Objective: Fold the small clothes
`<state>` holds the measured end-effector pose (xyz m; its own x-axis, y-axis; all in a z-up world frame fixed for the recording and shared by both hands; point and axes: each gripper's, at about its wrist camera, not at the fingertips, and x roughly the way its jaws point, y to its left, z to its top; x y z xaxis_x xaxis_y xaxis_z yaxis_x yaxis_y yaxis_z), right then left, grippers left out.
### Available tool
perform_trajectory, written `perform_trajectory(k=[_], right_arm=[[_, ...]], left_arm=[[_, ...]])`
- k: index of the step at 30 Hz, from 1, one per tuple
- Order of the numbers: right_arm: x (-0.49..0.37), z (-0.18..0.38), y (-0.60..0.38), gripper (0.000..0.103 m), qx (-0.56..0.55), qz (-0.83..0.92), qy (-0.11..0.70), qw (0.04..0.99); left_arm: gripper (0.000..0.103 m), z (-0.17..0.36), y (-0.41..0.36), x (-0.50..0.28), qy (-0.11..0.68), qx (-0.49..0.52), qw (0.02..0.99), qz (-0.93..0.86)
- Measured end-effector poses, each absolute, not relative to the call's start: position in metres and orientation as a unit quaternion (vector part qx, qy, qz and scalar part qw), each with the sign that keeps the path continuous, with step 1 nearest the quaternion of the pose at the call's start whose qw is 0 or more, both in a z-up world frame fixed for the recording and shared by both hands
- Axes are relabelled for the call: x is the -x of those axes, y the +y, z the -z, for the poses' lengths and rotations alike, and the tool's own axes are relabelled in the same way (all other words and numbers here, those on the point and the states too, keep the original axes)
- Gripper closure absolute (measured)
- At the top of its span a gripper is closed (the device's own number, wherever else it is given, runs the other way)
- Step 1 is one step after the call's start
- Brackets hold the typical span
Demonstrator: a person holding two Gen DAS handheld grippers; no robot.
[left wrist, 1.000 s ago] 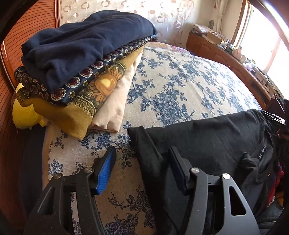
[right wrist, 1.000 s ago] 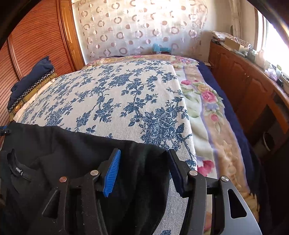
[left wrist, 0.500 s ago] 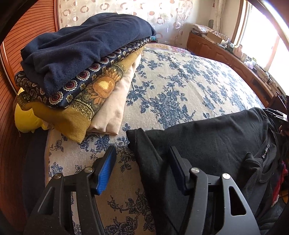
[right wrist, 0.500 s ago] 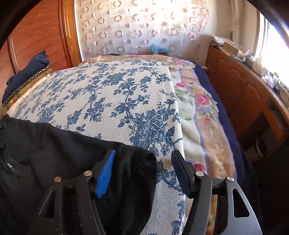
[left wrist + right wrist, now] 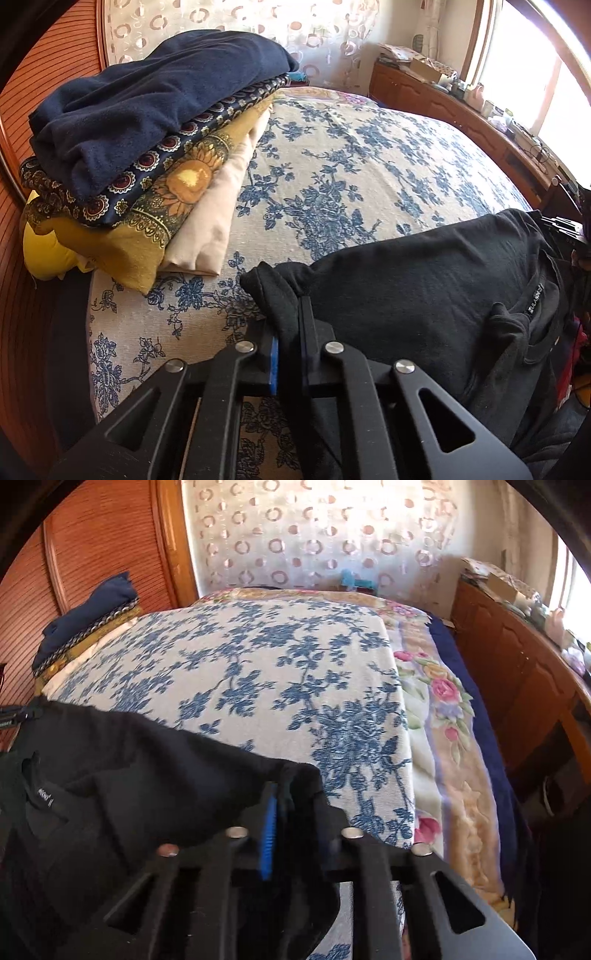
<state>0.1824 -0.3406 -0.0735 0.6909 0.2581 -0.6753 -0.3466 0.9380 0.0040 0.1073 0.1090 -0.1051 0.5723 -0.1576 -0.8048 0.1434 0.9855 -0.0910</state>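
Observation:
A black shirt [image 5: 424, 280] with a neck label lies at the near edge of the bed's blue-flowered cover [image 5: 351, 177]. My left gripper [image 5: 290, 314] is shut on the shirt's left corner, which bunches between the blue pads. In the right wrist view the same black shirt [image 5: 129, 760] spreads to the left, and my right gripper [image 5: 282, 801] is shut on its right corner. Both corners sit low over the cover [image 5: 258, 672].
A stack of folded clothes [image 5: 140, 122], navy on top, sits at the bed's left side against a wooden panel [image 5: 44, 62]; it also shows in the right wrist view [image 5: 85, 624]. A wooden cabinet [image 5: 517, 672] with clutter runs along the right. A pink-flowered blanket [image 5: 443, 709] edges the bed.
Both grippers were open around the shirt's corners and have closed on them. The pinched fabric now bunches up between the pads.

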Motion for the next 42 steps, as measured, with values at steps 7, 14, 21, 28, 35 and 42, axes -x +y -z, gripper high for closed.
perform_trajectory(k=[7,14,21,28,35,42], right_arm=[[-0.142,0.054,-0.351,0.095,0.024,-0.181,0.313,0.932],[-0.064,-0.018,-0.364,0.095,0.013,-0.186,0.208,0.96],[0.018,-0.092,-0.378,0.095,0.002,-0.202,0.118,0.972],[0.042,-0.177,-0.381,0.095,0.037,-0.197,0.054,0.978],[-0.109,-0.201,-0.329,0.095,0.092,-0.136,0.127,0.978],[-0.274,-0.065,-0.303,0.078,0.048,-0.035,0.321,0.945]], left_arm=[[0.096,0.06,0.113,-0.068,0.379,0.052,0.919,0.099],[0.096,-0.007,0.114,-0.025,0.293,0.068,0.948,0.108],[0.096,-0.082,0.12,0.033,0.191,0.078,0.97,0.125],[0.096,-0.156,0.122,-0.003,0.152,0.034,0.982,0.105],[0.094,-0.132,0.089,-0.167,0.219,-0.047,0.973,0.063],[0.055,-0.002,0.075,-0.236,0.329,-0.038,0.939,0.096]])
